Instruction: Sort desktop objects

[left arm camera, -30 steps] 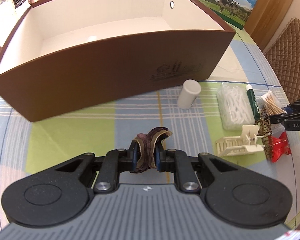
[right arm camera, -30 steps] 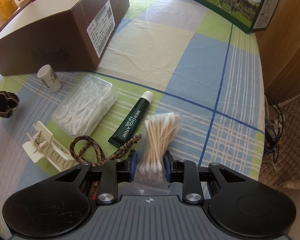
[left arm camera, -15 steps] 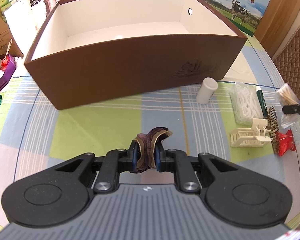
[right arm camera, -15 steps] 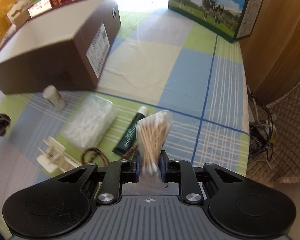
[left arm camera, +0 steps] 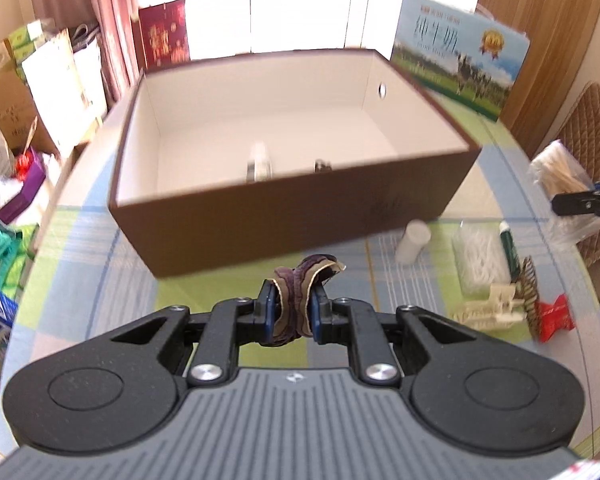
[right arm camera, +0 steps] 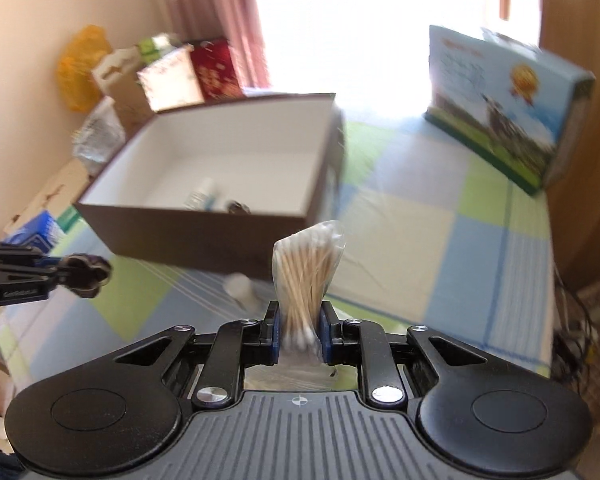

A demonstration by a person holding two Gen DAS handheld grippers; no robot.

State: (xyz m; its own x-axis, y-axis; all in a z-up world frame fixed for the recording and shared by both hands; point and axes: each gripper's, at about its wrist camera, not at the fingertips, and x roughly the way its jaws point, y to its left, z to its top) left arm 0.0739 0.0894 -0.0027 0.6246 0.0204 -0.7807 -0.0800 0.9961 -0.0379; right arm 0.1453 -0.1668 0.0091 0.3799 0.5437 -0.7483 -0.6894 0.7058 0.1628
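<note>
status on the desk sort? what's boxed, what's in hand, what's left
Done: two small items already lie in the brown box. In hand: left tongs clamp a purple scrunchie; right tongs clamp the cotton swab bag. Left on the table: white bottle, floss picks, green tube, white claw clip, red clip.

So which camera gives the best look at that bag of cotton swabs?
The right wrist view: the bag of cotton swabs stands centred, clamped in the right gripper. The left wrist view catches it only small at its right edge.
</note>
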